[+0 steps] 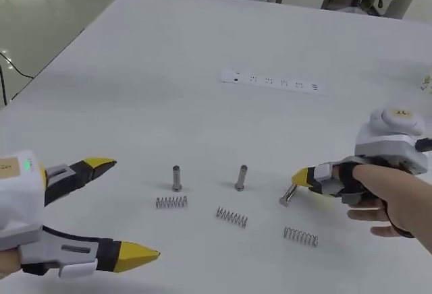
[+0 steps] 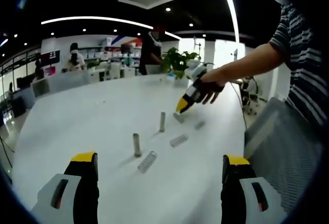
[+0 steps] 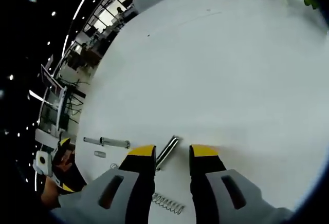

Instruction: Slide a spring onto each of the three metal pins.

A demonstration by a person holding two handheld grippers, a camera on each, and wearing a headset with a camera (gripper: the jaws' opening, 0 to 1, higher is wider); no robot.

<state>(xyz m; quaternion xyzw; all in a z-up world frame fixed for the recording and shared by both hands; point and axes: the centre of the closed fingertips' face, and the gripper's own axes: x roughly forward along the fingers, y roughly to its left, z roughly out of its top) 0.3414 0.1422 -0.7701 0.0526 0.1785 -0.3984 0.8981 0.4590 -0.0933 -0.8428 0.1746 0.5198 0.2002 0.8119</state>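
Two metal pins [image 1: 176,177] [image 1: 241,177] stand upright on the white table. A third pin [image 1: 289,195] lies tilted to their right. Three springs [image 1: 171,202] [image 1: 231,217] [image 1: 300,237] lie flat in front of the pins. My right gripper [image 1: 302,177] is down at the tilted pin. In the right gripper view that pin [image 3: 165,157] sits between the jaws of the gripper [image 3: 171,151], which stand slightly apart and do not touch it. My left gripper [image 1: 120,210] hovers wide open at the lower left, holding nothing, and looks at the row of pins [image 2: 136,144] and springs [image 2: 147,161].
A white power strip [image 1: 268,81] lies across the table behind the pins. The table's left edge [image 1: 61,48] runs diagonally at the far left. A person's striped sleeve [image 2: 298,54] and arm reach in on the right side.
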